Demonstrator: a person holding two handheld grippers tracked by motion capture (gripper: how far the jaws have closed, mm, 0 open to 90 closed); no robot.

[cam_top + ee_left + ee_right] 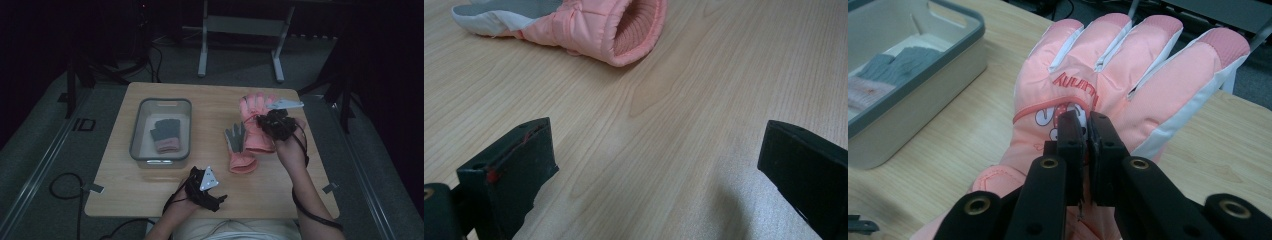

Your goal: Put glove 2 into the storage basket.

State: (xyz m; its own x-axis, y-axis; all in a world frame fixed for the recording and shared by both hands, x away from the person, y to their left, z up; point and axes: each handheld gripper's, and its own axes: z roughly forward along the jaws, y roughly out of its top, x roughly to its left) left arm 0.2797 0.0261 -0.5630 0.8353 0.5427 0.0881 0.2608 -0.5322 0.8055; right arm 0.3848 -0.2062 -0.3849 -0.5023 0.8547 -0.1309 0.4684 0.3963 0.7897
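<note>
Pinching pink glove (1128, 85), red lettering unreadable: right tongs (1087, 131); left tongs (654, 170) wide open, empty.

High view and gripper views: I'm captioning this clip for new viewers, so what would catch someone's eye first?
The pink glove pinched on its back by the right gripper stands out, at the table's right side. A second pink glove lies palm up beside it near the middle. On the left, a grey bin holds a grey glove, while the left gripper rests open near the front edge.
</note>
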